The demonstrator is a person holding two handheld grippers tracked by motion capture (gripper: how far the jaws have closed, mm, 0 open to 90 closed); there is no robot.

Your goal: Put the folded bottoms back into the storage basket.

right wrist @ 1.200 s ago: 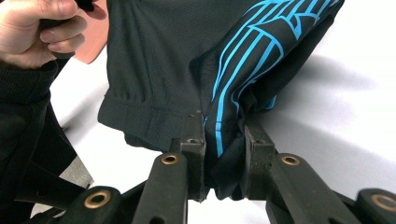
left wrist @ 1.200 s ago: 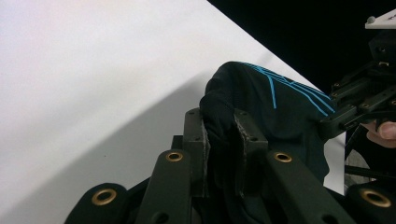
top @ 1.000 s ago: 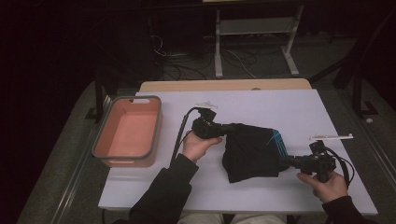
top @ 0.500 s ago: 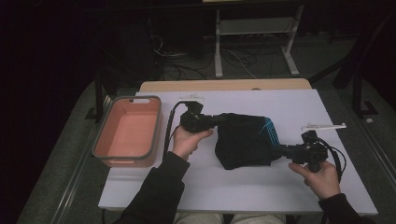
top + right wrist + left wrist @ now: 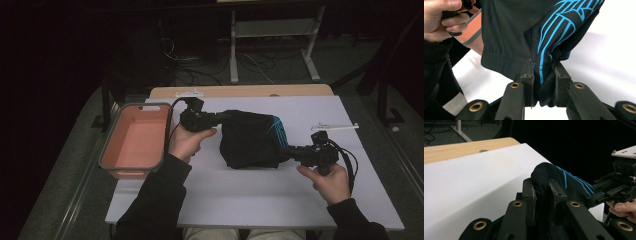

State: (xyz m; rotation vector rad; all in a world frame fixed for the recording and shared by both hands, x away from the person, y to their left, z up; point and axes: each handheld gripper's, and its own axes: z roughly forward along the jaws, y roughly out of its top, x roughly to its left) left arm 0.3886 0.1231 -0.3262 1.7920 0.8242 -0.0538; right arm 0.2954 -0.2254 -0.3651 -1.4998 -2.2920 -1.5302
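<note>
Two pairs of tongs hold one dark garment [image 5: 250, 142] between them above the white table [image 5: 240, 195]. Nearest the person, the right tongs [image 5: 294, 151] pinch a bunched edge with bright blue stripes, the cloth squeezed between both pads in the right gripper view [image 5: 544, 82]. Farther in, the left tongs [image 5: 226, 118] clamp the opposite black edge, folded over one pad in the left gripper view [image 5: 544, 197]. The cloth hangs stretched between them, its lower fold seemingly brushing the table, though the dim light makes this uncertain. Beyond the left hand [image 5: 187, 142] sits an orange tub [image 5: 135, 142] at the table's left edge.
</note>
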